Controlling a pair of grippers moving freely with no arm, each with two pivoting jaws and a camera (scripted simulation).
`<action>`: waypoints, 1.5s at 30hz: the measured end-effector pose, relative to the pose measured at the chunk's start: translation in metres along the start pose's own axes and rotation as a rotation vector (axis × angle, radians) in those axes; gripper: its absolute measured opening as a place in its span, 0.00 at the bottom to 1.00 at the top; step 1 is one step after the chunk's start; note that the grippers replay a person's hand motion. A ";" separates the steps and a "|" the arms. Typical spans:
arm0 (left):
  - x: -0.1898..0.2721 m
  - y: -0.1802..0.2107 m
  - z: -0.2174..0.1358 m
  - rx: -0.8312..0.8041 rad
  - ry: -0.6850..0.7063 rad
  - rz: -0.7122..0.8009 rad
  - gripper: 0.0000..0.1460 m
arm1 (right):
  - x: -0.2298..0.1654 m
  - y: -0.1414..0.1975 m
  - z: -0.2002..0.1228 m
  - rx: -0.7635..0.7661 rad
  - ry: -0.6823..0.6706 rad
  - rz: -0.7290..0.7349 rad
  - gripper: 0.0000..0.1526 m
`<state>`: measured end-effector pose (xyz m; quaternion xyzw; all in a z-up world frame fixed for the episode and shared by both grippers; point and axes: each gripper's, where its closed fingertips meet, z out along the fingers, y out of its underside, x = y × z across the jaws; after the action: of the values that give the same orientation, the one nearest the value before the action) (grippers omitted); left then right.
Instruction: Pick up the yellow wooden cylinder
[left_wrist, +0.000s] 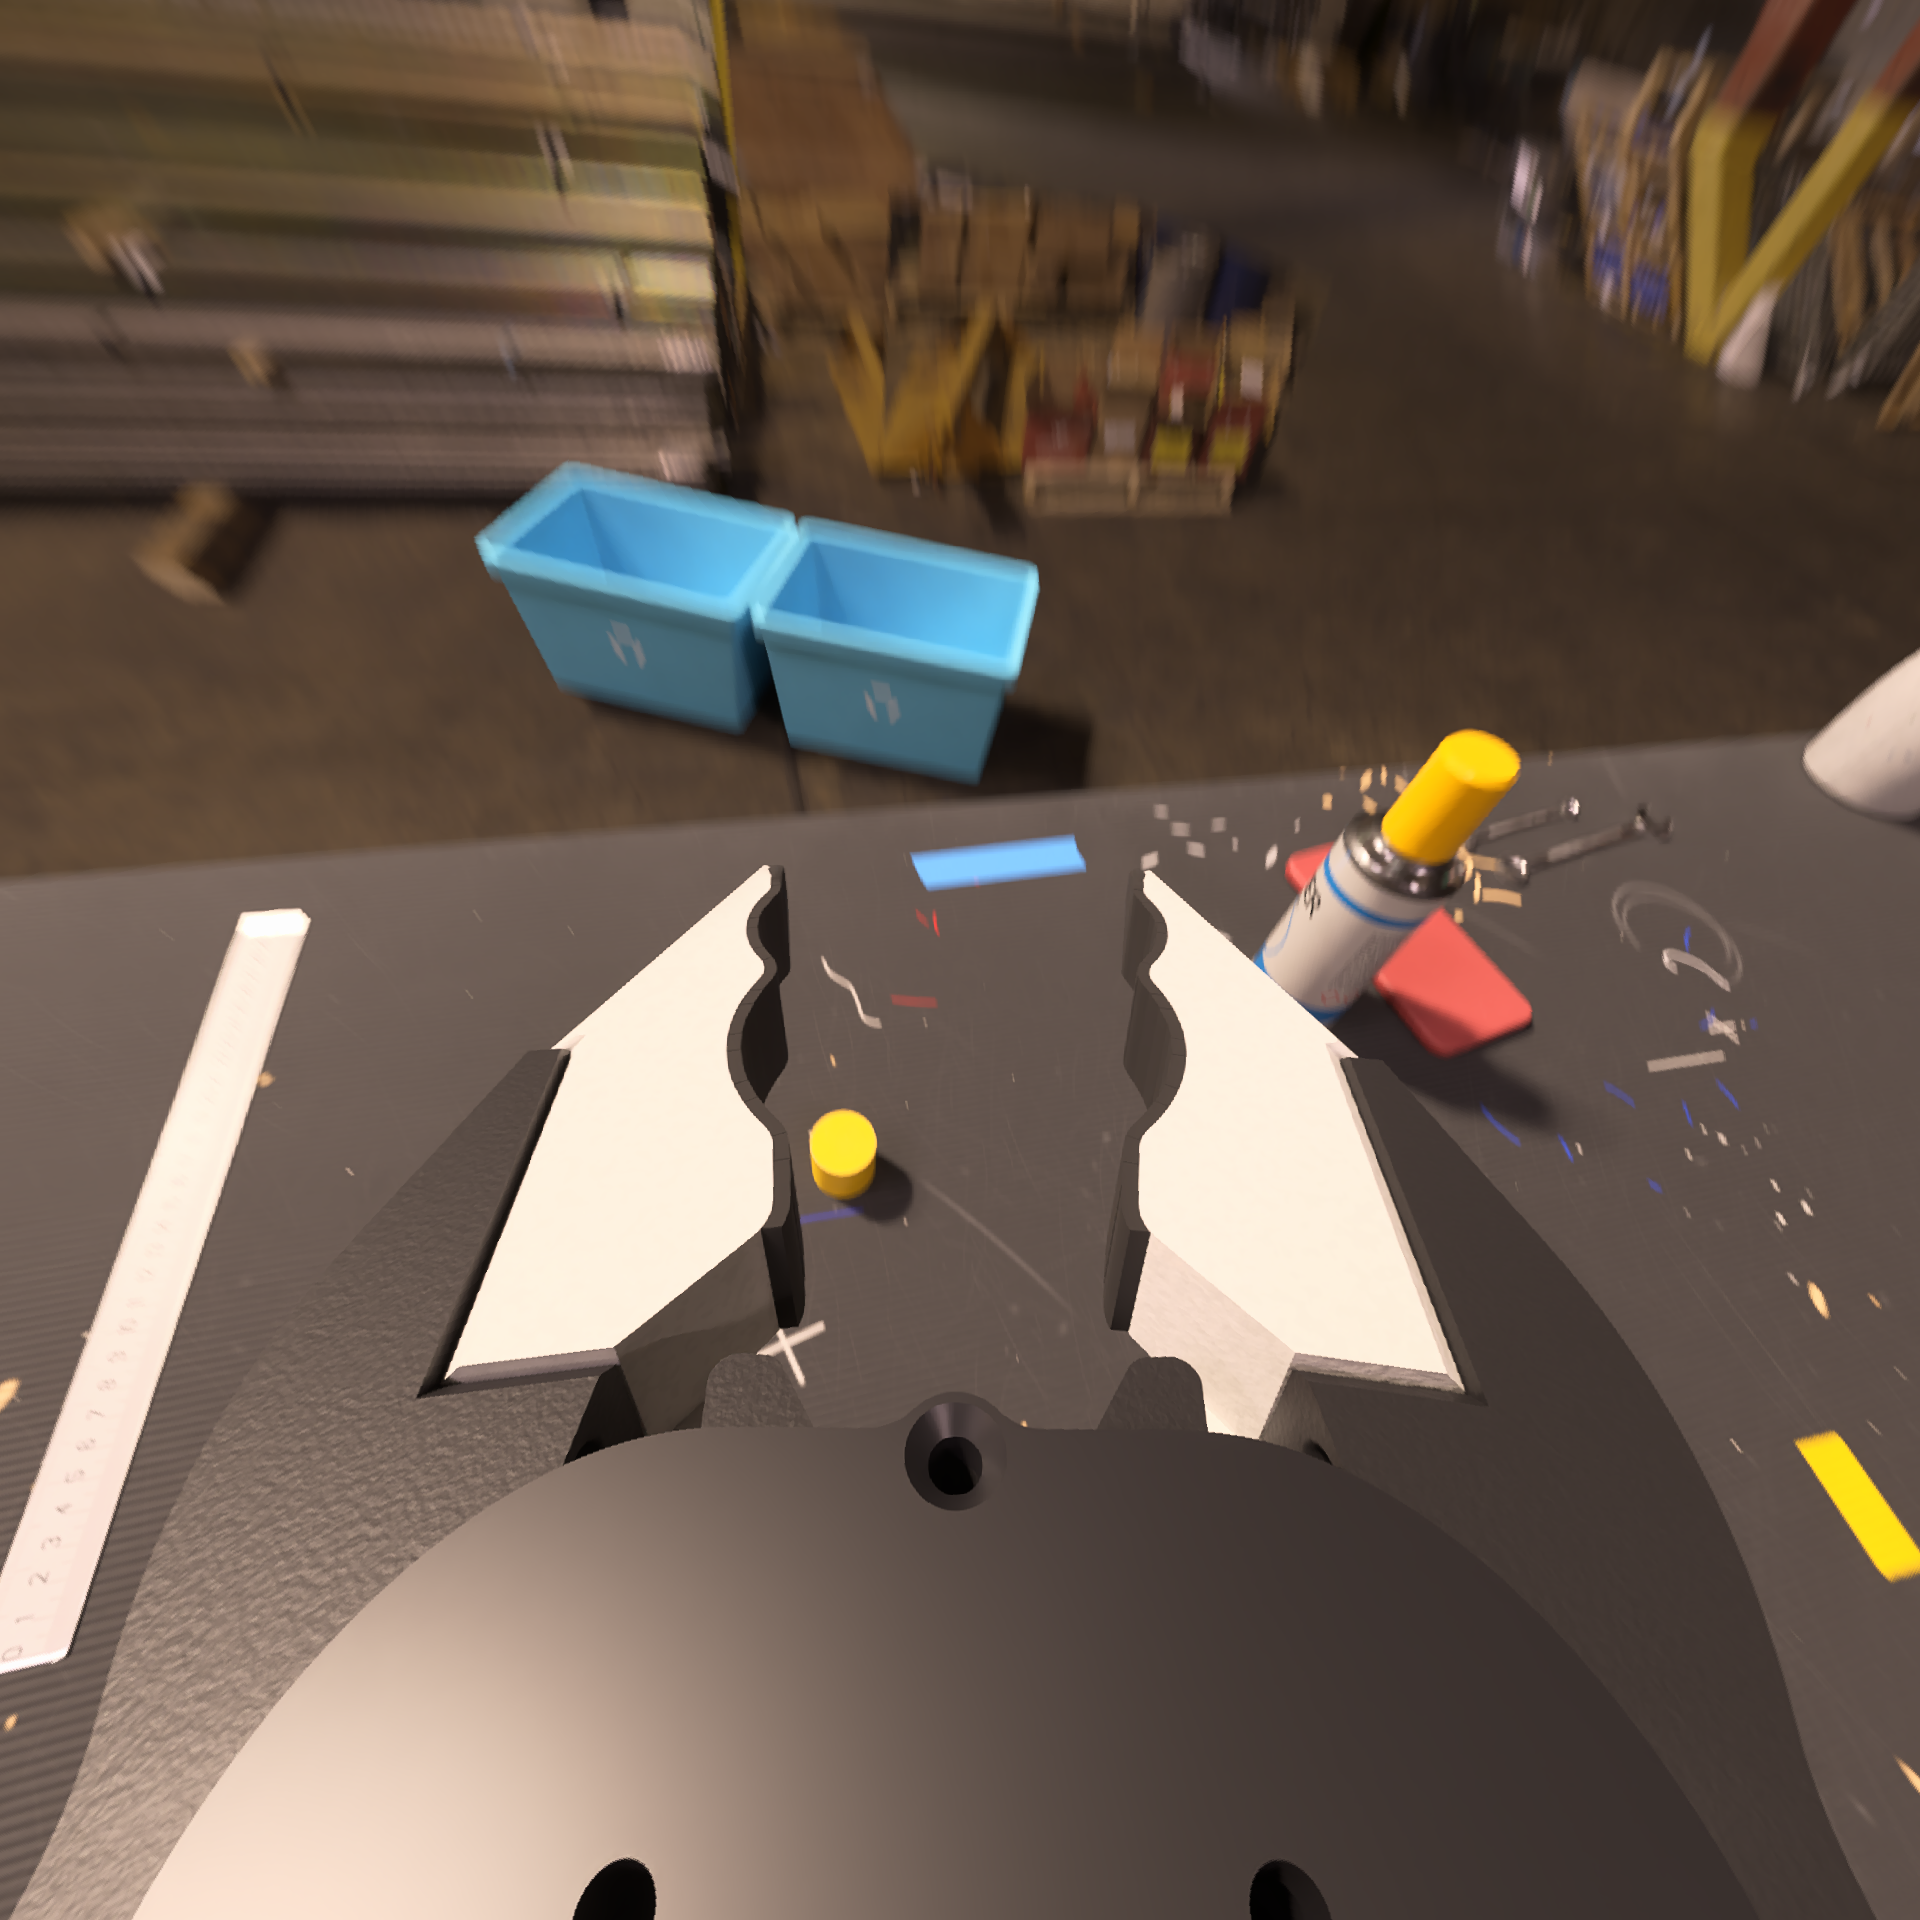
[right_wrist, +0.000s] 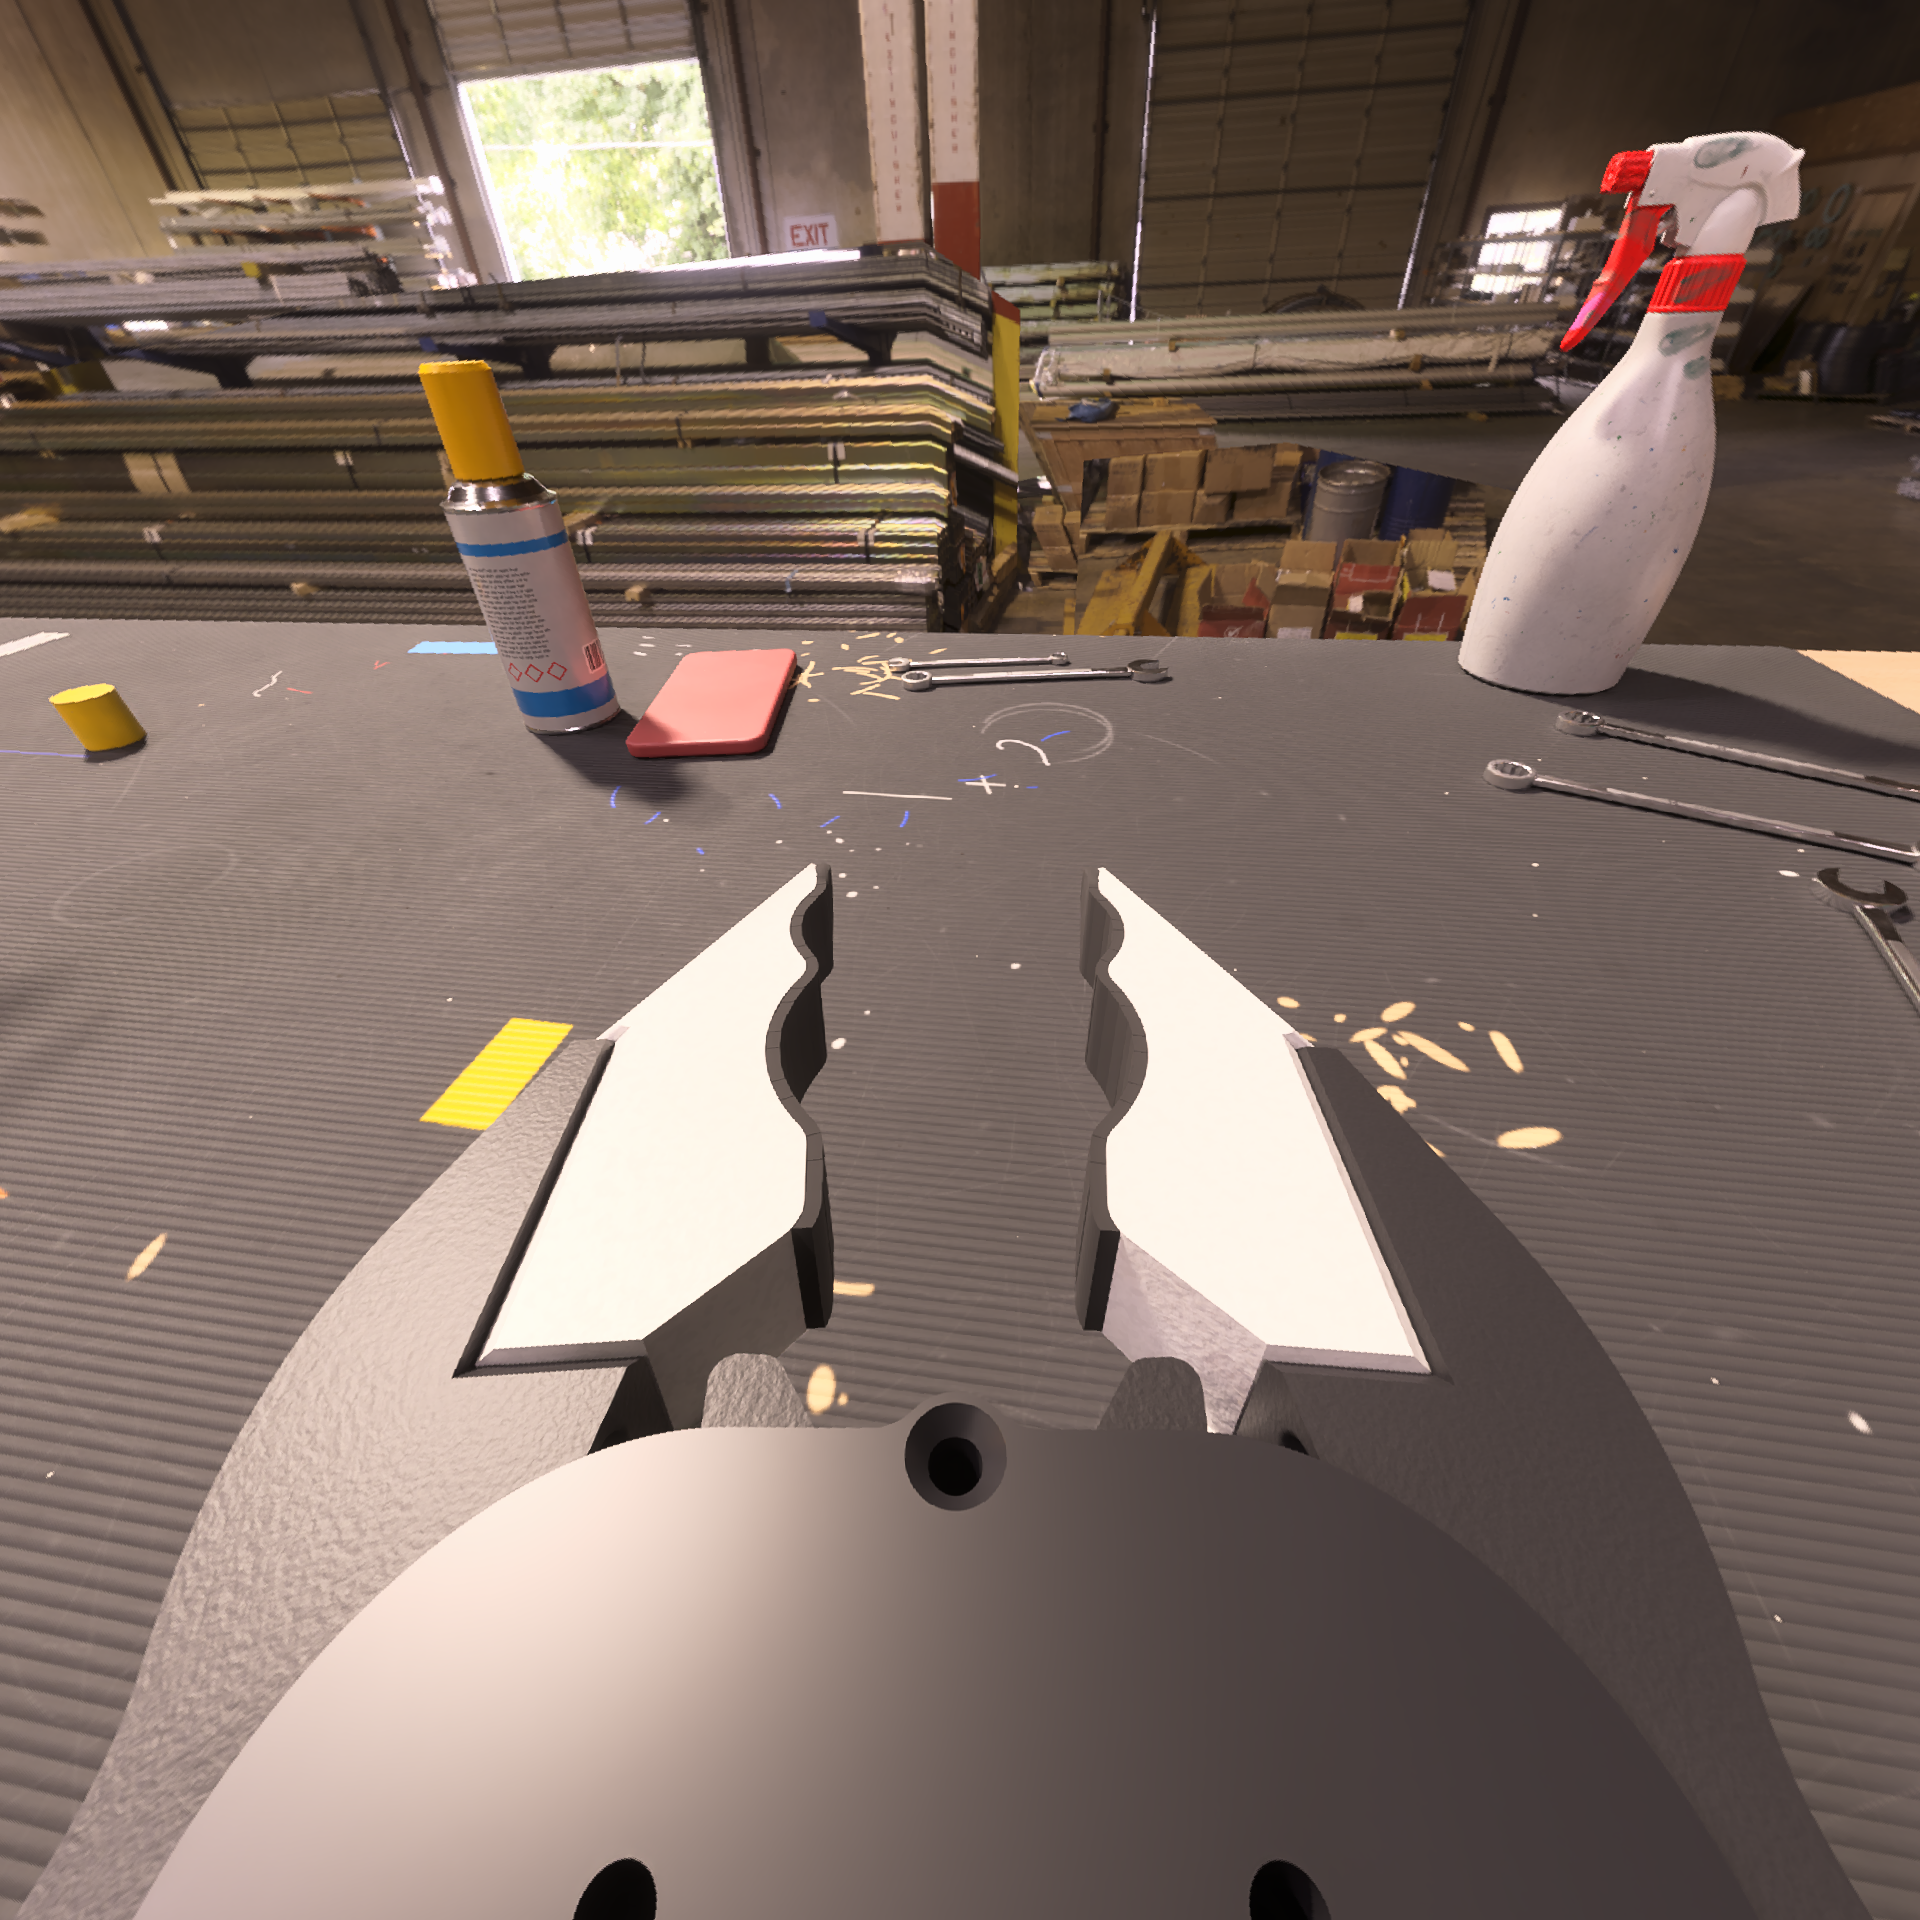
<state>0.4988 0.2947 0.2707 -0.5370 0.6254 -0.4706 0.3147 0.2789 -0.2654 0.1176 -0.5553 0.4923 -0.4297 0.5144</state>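
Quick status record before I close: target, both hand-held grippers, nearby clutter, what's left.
target: yellow wooden cylinder, upright on the dark mat
left hand-held gripper: open, cylinder between the fingers, nearer the left one, not gripped
right hand-held gripper: open, empty, far from the cylinder
clutter: spray can, red block, ruler
left: centre, close, lift

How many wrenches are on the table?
5 visible: two wrenches lie side by side past the red block, two long ones lie near the spray bottle, and one is cut off at the right edge. More may lie outside view.
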 end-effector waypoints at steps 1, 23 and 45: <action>0.002 -0.003 -0.016 0.086 -0.015 0.014 0.46 | 0.000 0.000 0.000 0.000 0.000 0.000 0.31; 0.032 0.159 -0.102 0.077 -0.005 0.033 0.46 | -0.014 0.001 0.005 -0.012 -0.043 -0.009 0.32; -0.055 0.201 0.123 -0.999 -0.133 0.101 0.34 | -0.009 0.003 0.000 -0.029 -0.038 -0.008 0.32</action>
<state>0.5458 0.3129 0.0338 -0.6198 0.7781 -0.0627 0.0810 0.2775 -0.2560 0.1152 -0.5726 0.4865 -0.4141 0.5137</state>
